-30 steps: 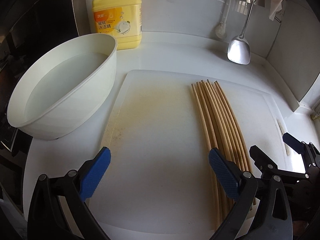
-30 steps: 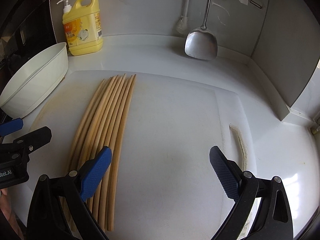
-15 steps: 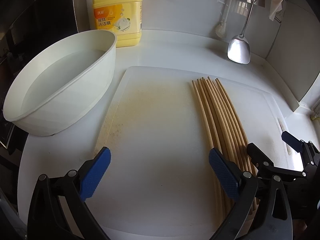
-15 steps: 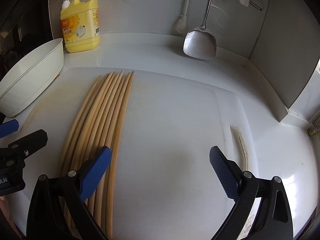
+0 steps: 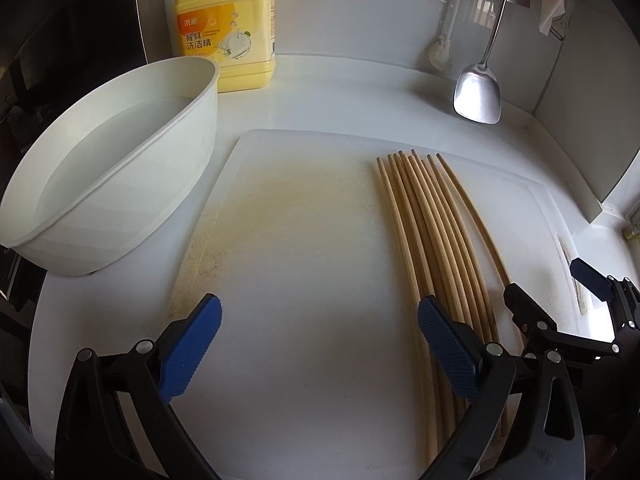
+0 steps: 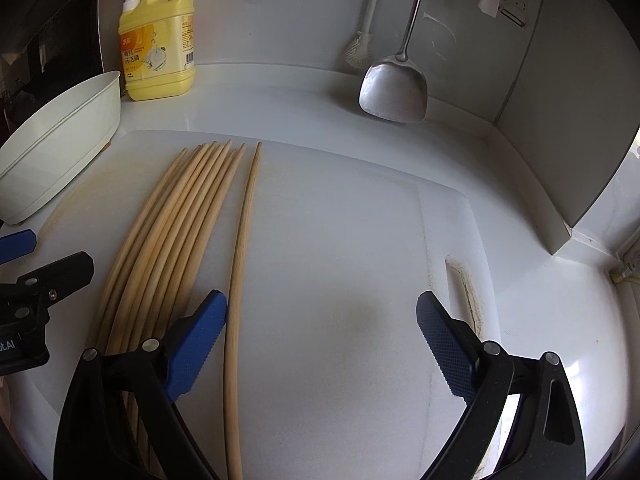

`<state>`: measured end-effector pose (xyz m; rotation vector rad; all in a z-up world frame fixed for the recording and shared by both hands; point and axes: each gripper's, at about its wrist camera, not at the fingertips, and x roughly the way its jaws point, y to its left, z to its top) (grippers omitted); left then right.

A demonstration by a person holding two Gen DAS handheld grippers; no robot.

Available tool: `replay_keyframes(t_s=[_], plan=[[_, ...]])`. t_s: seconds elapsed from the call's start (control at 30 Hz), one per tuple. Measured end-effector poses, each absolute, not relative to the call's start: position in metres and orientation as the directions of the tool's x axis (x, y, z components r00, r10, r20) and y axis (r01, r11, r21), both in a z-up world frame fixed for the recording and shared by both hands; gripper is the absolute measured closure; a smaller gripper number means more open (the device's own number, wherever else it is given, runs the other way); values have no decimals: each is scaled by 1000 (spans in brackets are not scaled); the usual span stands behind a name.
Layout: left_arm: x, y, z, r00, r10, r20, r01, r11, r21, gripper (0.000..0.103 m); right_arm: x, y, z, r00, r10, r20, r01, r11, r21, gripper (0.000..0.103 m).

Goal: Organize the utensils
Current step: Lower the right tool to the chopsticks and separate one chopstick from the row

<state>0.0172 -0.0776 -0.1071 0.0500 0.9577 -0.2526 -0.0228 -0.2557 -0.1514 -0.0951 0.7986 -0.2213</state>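
The white basin [image 5: 120, 184] at the left holds clear water, and a yellow detergent bottle [image 5: 226, 28] stands behind it. Wooden chopsticks [image 6: 176, 224] lie bunched on the white cutting board [image 5: 304, 240], one chopstick [image 6: 242, 248] apart on their right. Left gripper [image 5: 318, 344] and right gripper [image 6: 320, 340] both hover spread wide, holding nothing

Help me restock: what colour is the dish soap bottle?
Yellow, with a white pump, seen best in the right wrist view: dish soap bottle.
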Motion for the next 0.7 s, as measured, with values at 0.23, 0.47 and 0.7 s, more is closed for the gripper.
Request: replay_keyframes(t_s=[0.23, 0.47, 0.7], plan=[[21, -90, -117, 534, -176, -827, 241, 969, -51, 6, -26, -265, -153, 678, -233, -698, 178, 972, -152, 11], [18, -84, -119, 541, -188, -820, 233, 970, -68, 5, -28, -266, -153, 680, -226, -698, 180, 974, -141, 11], [19, -95, -121, 554, -143, -820, 235, 972, -11, 5, -27, -267, -153, 682, -219, -697, 177, 975, -134, 11]])
